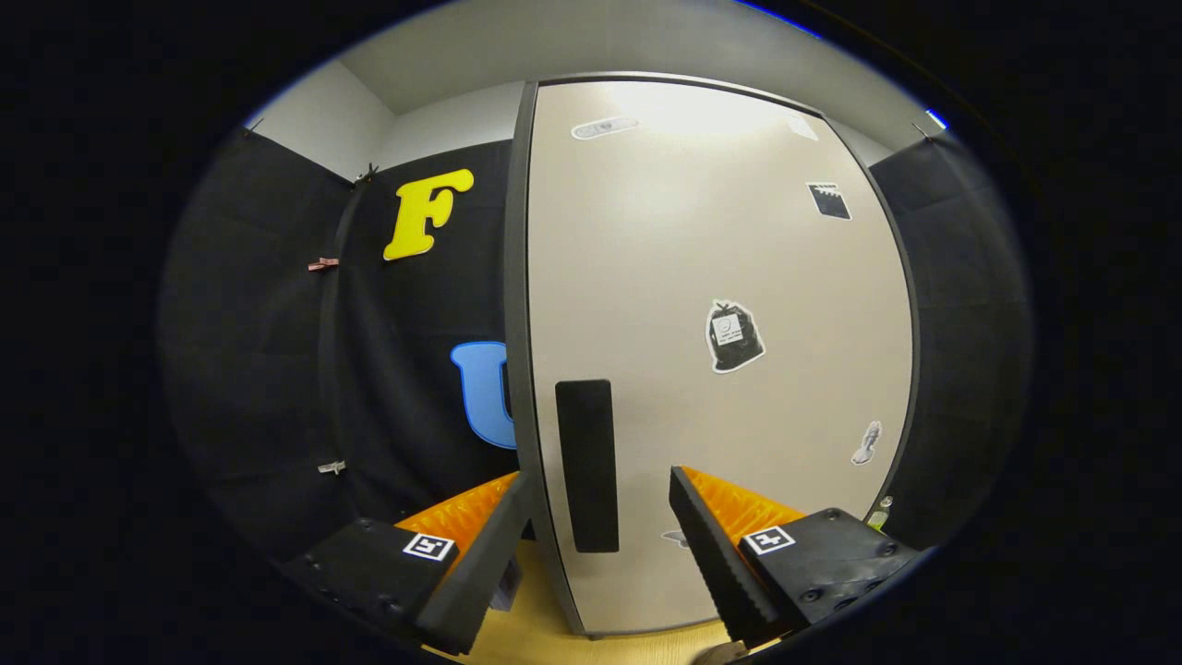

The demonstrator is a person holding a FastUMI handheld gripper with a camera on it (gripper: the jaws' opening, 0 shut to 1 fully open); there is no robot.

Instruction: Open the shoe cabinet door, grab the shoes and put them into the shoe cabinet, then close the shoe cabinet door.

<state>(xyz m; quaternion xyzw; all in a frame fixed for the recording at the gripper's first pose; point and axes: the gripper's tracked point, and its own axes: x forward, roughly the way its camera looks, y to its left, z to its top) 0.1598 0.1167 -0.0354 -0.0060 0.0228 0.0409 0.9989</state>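
The shoe cabinet door [720,277] stands just ahead of the hand-held gripper [600,545], tall and pale beige, framed by a dark grey edge. Its left edge runs down between the two fingers, so the left finger [480,563] sits outside that edge and the right finger [711,554] sits in front of the door face. The fingers are spread wide and press on nothing. A black upright handle [587,465] is set low on the door near its left edge, and it lies between the fingers, just beyond their tips. Whether the door is fully shut or slightly ajar cannot be told, and the inside of the cabinet is hidden, so its contents cannot be told either.

Several stickers mark the door: a black bag-shaped sticker [734,336] beyond the right finger at mid height, a small pale one [866,443] lower and further right, a black square one [829,200] high on the right, and a long pale one [605,127] near the top.

Below the fingers, a light wooden floor [536,637] runs under the door's bottom edge. Black cloth [277,369] hangs as the booth's wall to the left of the door and again to its right. Small clips [323,265] pin the cloth on the left. Above the cloth, a plain pale wall [314,115] and ceiling show.
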